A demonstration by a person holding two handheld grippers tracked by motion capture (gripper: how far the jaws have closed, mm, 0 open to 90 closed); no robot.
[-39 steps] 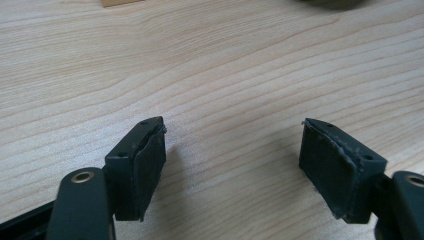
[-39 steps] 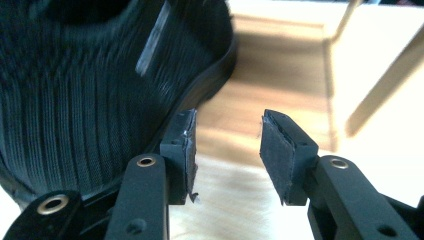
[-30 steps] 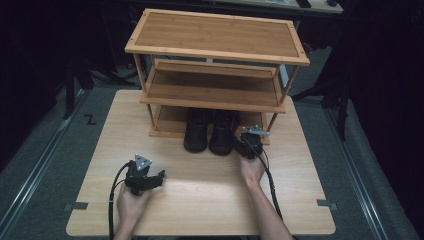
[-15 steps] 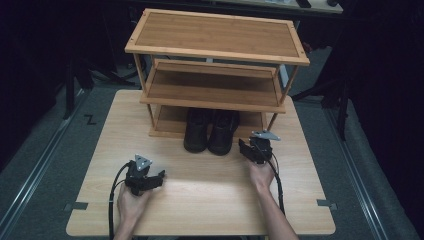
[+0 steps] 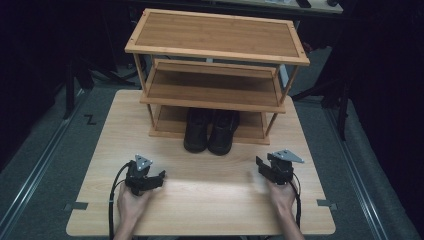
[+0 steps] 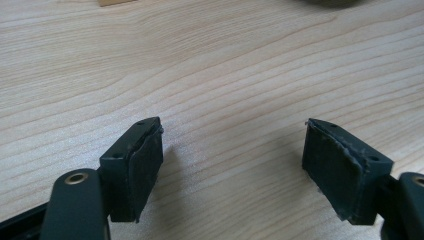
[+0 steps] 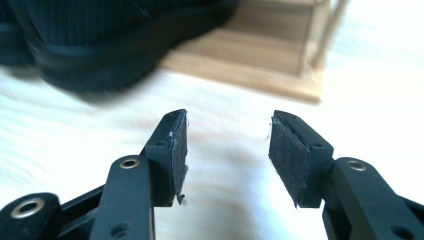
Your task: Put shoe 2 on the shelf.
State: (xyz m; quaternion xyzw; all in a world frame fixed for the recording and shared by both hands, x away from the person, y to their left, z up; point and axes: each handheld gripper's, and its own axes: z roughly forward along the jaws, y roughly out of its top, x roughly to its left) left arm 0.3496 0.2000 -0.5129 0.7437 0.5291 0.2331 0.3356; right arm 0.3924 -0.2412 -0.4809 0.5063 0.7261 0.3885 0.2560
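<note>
- My right gripper (image 5: 261,165) hovers over the tabletop (image 5: 210,200), right of the 2 black boots (image 5: 210,131); its jaws have just been opening, nothing between them.
- My left gripper (image 5: 159,176) rests low, jaws wide and empty.
- The boots stand on the bottom shelf of the rack (image 5: 215,50), their tops hidden beneath the middle shelf.
- In the right gripper view a boot (image 7: 120,40) is blurred and cut off.

The high view is dim, with dark surroundings; a soft bright patch lies on the table (image 5: 210,195) near the person's side. The left gripper view is sharp and evenly lit. The right gripper view is overexposed and blurred, the shoe (image 7: 115,40) smeared.
</note>
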